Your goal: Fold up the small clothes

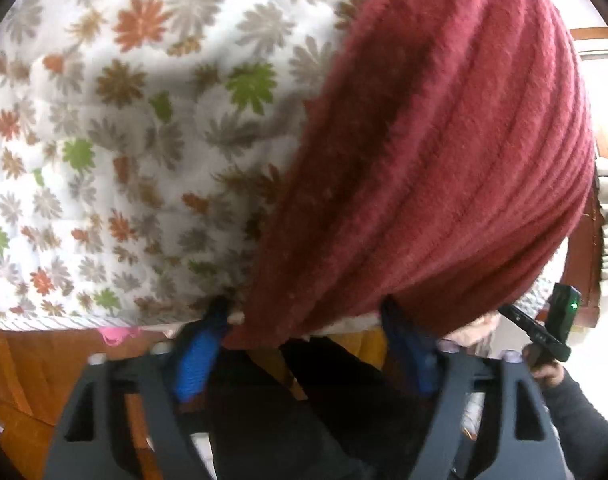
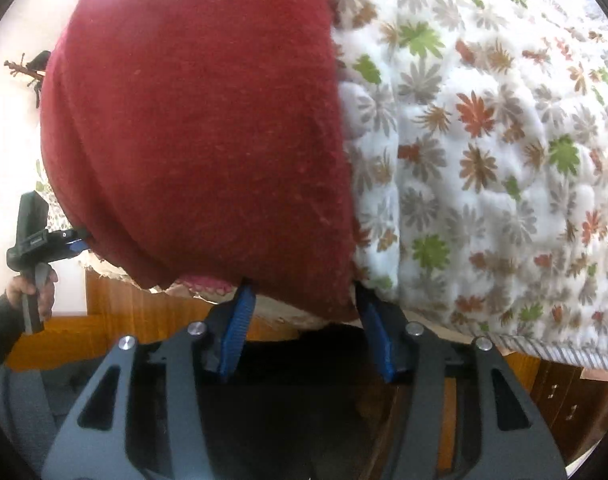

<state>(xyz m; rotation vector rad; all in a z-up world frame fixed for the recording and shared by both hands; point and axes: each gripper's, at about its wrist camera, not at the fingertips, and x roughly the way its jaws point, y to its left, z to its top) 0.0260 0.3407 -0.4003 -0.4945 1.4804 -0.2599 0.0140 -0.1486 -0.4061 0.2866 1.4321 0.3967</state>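
Both grippers sit at the near edge, jaws spread, gripping nothing: left gripper point(image 1: 304, 344) at the left corner, right gripper point(image 2: 304, 312) at the right corner of the dark red ribbed knit garment point(image 1: 443, 152), which lies lengthwise away across the white floral quilted bedcover point(image 1: 124, 120).

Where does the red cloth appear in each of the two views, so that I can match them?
Left wrist view: the red cloth fills the right half, from the top edge down to the fingertips.
Right wrist view: the red cloth fills the left and middle, from the top down to the fingertips.
Shared landmark: the flowered quilt under the cloth, left of it in the left view, right of it in the right view.
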